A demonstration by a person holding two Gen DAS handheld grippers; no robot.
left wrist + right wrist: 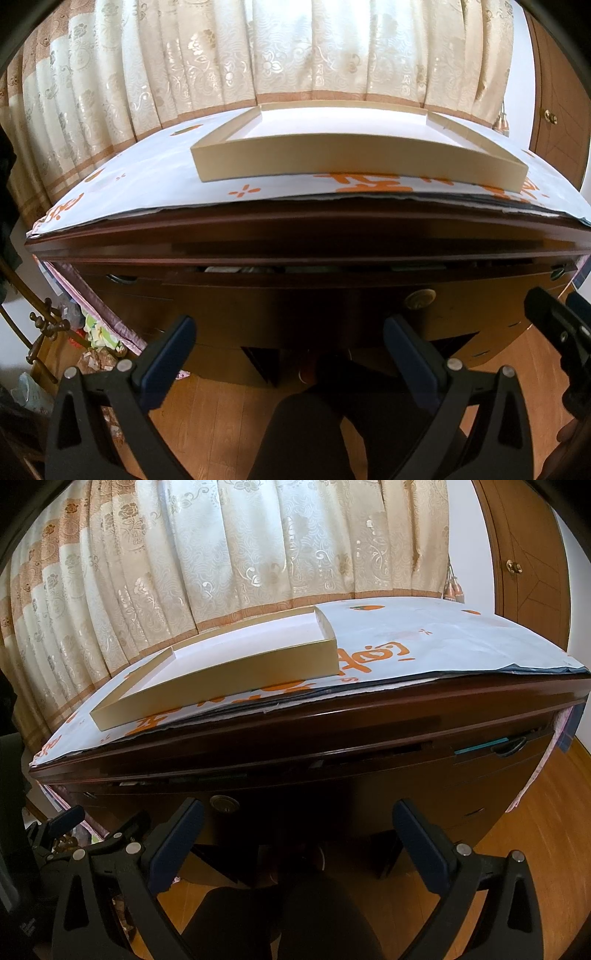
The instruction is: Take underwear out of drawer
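Note:
A dark wooden desk fills both views, its centre drawer (332,295) pulled out a crack, with pale fabric (236,269) just showing through the gap. The drawer front carries a round brass lock (419,298), also seen as the lock (223,802) in the right wrist view. My left gripper (290,328) hangs open in front of the drawer front, below the gap, with nothing between its fingers. My right gripper (299,814) is open too, level with the drawer (314,794) and to the right of the lock. The right gripper's body (554,325) shows at the left wrist view's right edge.
On the desk top lies a white sheet with orange print (147,184) and a shallow beige box lid (354,155). Patterned curtains (258,55) hang behind. A person's dark-clothed legs (306,424) are under the desk, above a wooden floor. Clutter and a brass stand (44,332) sit at left; side drawers (480,775) at right.

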